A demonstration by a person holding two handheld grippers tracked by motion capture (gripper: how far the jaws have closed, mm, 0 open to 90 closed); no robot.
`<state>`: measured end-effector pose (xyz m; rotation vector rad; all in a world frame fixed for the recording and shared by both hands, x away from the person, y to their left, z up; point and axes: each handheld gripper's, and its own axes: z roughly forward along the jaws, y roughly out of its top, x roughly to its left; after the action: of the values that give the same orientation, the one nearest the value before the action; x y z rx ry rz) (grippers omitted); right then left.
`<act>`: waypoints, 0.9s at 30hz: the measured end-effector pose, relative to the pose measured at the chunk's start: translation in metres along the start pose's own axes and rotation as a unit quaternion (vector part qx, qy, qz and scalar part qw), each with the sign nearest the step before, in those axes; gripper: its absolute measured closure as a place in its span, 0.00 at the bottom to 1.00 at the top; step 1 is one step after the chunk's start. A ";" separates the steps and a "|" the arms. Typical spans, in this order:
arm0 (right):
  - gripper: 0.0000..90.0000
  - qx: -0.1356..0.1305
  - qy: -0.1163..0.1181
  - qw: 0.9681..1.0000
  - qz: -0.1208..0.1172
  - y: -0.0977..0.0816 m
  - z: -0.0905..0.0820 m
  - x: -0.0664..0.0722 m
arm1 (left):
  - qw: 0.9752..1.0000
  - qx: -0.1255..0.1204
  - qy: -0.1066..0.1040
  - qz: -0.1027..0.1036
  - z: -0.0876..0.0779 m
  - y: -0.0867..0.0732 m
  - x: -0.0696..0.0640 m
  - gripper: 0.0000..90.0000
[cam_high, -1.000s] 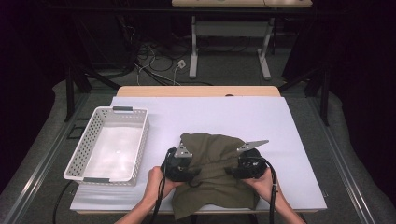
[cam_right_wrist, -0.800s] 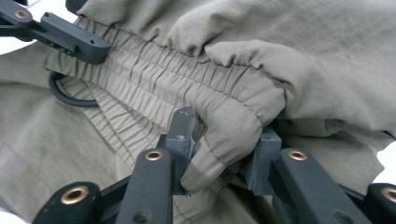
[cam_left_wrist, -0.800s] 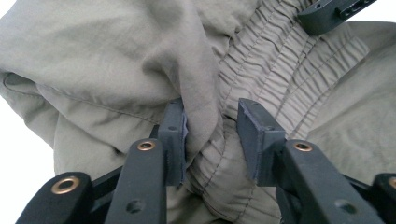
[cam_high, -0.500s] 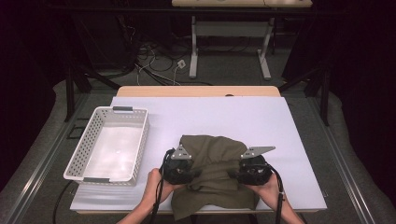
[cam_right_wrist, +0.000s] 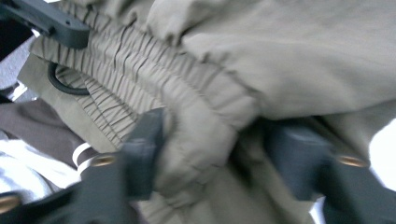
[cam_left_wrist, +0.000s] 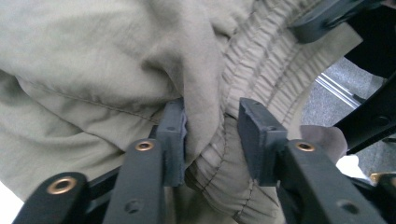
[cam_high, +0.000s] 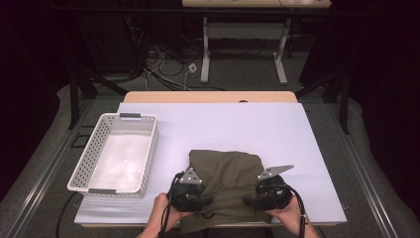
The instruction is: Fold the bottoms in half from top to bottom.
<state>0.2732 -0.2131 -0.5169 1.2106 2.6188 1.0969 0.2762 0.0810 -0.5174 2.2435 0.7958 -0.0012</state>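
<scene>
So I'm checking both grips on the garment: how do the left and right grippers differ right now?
The left gripper has a narrow gap, with a thin fold of the olive garment against one pad; the right gripper gapes wider around a thick bunch. The left gripper view is sharp, the right gripper view blurred. Both straddle the gathered elastic waistband at the table's near edge.

Even overhead light keeps my tabletop [cam_high: 257,124] bright while the room around falls nearly black. My right gripper [cam_right_wrist: 210,154] view smears, perhaps from motion; the left stays sharp.
</scene>
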 end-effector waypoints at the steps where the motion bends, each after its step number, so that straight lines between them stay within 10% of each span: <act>1: 0.30 -0.008 -0.006 1.000 0.007 0.000 -0.002 -0.001 | 1.000 0.001 0.007 0.002 -0.001 0.001 0.001 0.57; 6: 0.33 -0.052 -0.021 0.998 0.002 0.006 -0.016 -0.003 | 0.998 -0.029 0.043 0.022 -0.010 0.008 -0.003 0.36; 10: 0.33 -0.058 -0.011 0.998 -0.002 0.013 -0.023 -0.003 | 0.997 -0.047 0.041 0.037 -0.015 0.015 -0.005 0.48; 16: 0.29 -0.069 -0.030 0.997 0.004 0.015 -0.027 -0.008 | 0.998 -0.010 0.033 0.047 0.004 0.012 0.002 0.69; 21: 0.44 -0.054 -0.067 0.996 -0.019 0.024 -0.015 -0.006 | 0.998 -0.002 0.034 0.048 0.009 0.010 0.007 0.76; 27: 0.62 -0.017 -0.046 0.999 -0.024 0.023 0.005 -0.009 | 0.999 0.007 0.030 0.037 0.015 0.006 0.012 0.78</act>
<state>0.2962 -0.2063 -0.5085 1.1551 2.5372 1.0481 0.2922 0.0745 -0.5270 2.2950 0.7451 0.0958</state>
